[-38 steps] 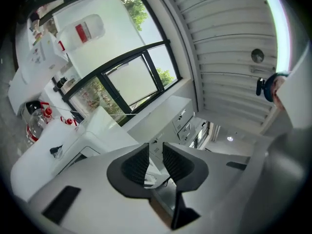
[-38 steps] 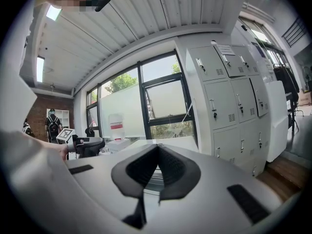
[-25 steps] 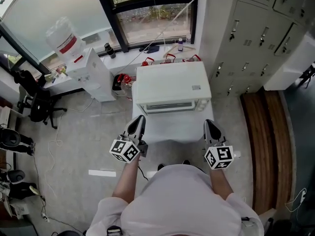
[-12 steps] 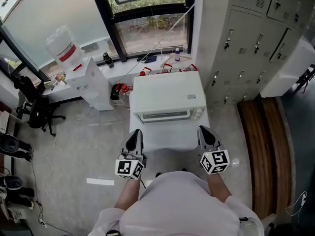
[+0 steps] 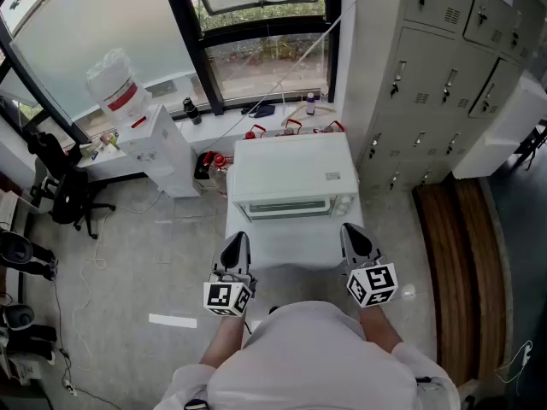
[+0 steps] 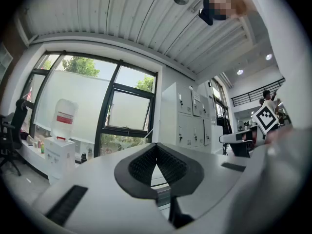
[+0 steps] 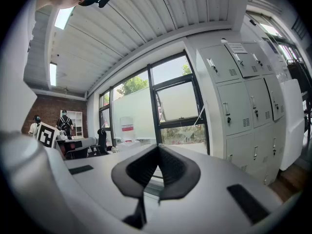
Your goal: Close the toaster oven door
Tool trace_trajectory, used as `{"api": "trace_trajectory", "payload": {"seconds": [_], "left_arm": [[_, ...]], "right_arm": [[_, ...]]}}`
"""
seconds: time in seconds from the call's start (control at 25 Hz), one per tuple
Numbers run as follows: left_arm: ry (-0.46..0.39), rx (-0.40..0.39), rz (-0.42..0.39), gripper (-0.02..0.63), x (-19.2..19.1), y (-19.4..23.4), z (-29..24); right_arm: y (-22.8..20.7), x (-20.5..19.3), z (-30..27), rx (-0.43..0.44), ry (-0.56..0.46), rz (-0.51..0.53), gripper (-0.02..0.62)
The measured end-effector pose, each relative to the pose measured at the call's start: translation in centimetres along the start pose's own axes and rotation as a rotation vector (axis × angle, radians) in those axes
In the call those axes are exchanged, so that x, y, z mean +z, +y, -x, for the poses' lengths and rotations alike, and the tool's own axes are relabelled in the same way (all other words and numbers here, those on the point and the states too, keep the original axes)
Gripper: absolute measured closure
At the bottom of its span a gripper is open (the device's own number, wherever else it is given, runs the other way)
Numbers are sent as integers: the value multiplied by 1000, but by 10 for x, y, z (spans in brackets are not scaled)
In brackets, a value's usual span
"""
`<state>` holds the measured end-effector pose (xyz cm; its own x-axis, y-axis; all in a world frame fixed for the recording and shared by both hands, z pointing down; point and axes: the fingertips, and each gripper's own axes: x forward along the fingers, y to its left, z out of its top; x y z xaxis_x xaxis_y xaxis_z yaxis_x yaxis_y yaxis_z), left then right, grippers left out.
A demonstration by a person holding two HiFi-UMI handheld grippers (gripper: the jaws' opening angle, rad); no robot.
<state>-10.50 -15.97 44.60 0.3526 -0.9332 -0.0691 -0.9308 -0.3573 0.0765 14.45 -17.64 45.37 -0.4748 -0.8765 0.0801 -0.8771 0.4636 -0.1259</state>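
The white toaster oven (image 5: 286, 169) stands on a white table (image 5: 291, 244) below the window. Seen from above, its glass door (image 5: 286, 207) looks upright against the front. My left gripper (image 5: 236, 244) hangs over the table's near left corner, a short way in front of the oven and touching nothing. Its jaws are shut and empty, meeting at a point in the left gripper view (image 6: 157, 147). My right gripper (image 5: 352, 236) is level with it at the near right corner. It is also shut and empty, as the right gripper view (image 7: 158, 150) shows.
A water dispenser (image 5: 152, 139) with its bottle stands left of the table. Grey lockers (image 5: 444, 67) line the right wall, with a wooden strip (image 5: 457, 263) on the floor below them. An office chair (image 5: 55, 186) is at far left. Small bottles (image 5: 309, 102) sit on the sill.
Both grippers have drawn back from the oven front toward the person's body. Their jaws have stayed shut, and the oven looks the same.
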Motion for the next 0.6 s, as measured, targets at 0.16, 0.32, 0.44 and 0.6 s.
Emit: {"api": "trace_trajectory", "payload": {"seconds": [0.16,0.32,0.44,0.6], "left_arm": [[5,9,-11,586,0,0,0],[2,15,-28,586,1,0,1],[3,20,-29,586,1,2,3],[8,27,-26,586,-2,4,5]], "right_arm": [[2,2,-1,11,-3,-2,589],[2,2,-1,16,-7,-3,589],[5,3,-1,24,-15,0,589],[5,2,-2,29,-14,1,589]]}}
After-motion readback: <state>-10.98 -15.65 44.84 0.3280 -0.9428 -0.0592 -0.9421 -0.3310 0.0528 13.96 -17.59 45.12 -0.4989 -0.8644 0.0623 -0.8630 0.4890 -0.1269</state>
